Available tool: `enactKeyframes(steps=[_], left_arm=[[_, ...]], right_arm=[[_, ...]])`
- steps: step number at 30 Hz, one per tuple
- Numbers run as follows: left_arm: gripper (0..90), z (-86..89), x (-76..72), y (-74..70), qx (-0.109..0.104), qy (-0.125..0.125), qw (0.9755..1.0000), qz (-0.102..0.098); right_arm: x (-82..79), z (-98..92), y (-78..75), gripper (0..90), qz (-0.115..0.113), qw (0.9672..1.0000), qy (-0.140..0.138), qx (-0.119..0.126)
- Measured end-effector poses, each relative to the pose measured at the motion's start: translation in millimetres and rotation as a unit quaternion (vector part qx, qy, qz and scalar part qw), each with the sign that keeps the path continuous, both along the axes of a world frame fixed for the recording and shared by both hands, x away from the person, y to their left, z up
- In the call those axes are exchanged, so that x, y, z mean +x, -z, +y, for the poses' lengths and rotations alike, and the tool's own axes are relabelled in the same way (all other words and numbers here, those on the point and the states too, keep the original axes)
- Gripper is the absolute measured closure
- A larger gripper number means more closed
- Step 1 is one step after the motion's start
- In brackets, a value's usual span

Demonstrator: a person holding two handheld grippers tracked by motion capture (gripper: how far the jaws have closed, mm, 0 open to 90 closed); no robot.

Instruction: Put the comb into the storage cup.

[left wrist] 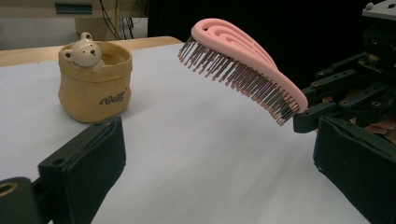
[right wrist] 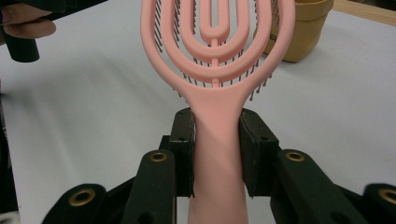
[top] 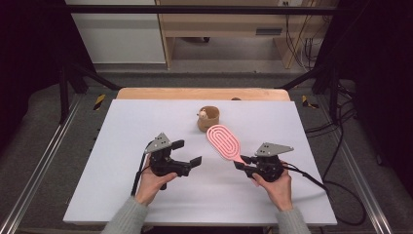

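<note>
A pink vented hairbrush [top: 224, 141] hangs above the white table, bristles down, its head toward the tan cup. My right gripper [top: 244, 162] is shut on the brush's handle [right wrist: 217, 140], with a pad pressed against each side. In the left gripper view the hairbrush [left wrist: 243, 60] slopes up from the right gripper [left wrist: 308, 114]. My left gripper [top: 187, 152] stands open with nothing between its fingers [left wrist: 86, 163], left of the brush and aimed toward it. A tan fabric cup [top: 208, 118] with a small bear figure [left wrist: 85, 51] on its rim stands behind the brush head.
The white table top [top: 146, 117] has free room on the left and along the front. A wooden edge [top: 195, 92] runs along the table's far side. Cables [top: 336, 185] trail off the right side, and metal rails [top: 44, 156] flank the table.
</note>
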State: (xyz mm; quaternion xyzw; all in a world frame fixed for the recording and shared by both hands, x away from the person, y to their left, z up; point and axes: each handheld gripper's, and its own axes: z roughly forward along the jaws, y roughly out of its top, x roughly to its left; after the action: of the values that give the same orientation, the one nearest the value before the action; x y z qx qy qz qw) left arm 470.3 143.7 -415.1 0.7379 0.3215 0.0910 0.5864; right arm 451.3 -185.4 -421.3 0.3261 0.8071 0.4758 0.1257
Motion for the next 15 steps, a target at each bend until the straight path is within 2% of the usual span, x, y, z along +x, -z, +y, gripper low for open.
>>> enactKeyframes(steps=[15], left_arm=[[2.2,-11.4,0.9,-0.6,-0.012,0.001,0.9999,0.002]], right_arm=[[-0.6,3.7,-0.2,69.6,-0.005,1.0,-0.004,-0.002]])
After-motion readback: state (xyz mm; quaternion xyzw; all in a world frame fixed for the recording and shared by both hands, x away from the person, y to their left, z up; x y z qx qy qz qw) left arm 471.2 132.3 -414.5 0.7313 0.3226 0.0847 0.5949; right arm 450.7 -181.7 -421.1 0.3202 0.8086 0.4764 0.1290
